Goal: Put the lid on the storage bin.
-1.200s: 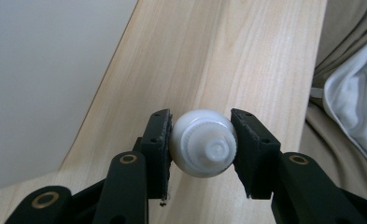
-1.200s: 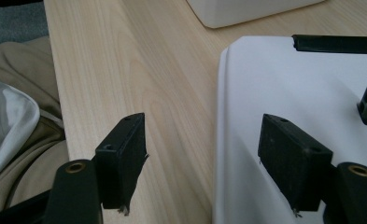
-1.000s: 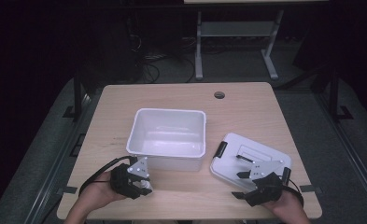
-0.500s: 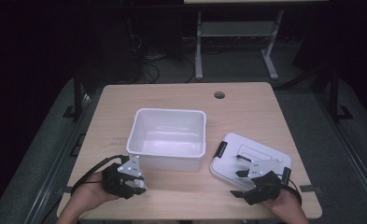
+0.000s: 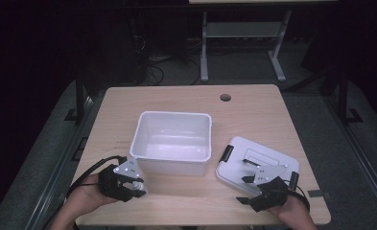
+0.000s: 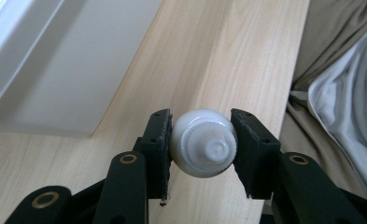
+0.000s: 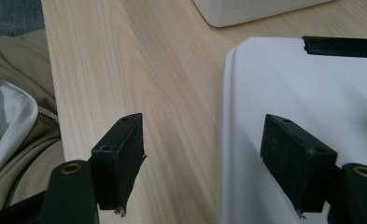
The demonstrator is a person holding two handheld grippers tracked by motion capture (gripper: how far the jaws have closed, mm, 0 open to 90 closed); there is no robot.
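My left gripper (image 6: 201, 119) is shut on a small white round bottle (image 6: 204, 151) whose ribbed cap faces the camera. In the high view the left gripper (image 5: 137, 187) hovers at the table's near left corner, beside the front wall of the white plastic bin (image 5: 171, 114). The bin's wall (image 6: 55, 79) stands to its left in the left gripper view. My right gripper (image 7: 203, 135) stands open, one jaw over the bare wood, the other over the white lid (image 7: 302, 93). That lid (image 5: 267, 153) lies flat, right of the bin, with the right gripper (image 5: 246, 189) at its near edge.
The wooden table (image 5: 176, 96) has a round cable hole (image 5: 225, 97) at the back right. The lid carries black latches (image 5: 226, 152). The person's lap and clothing (image 6: 340, 93) lie past the table's near edge. A desk frame (image 5: 243, 33) stands behind on the dark floor.
My left gripper has drifted a little to the left and risen slightly, still holding the white bottle. The right gripper has stayed where it was.
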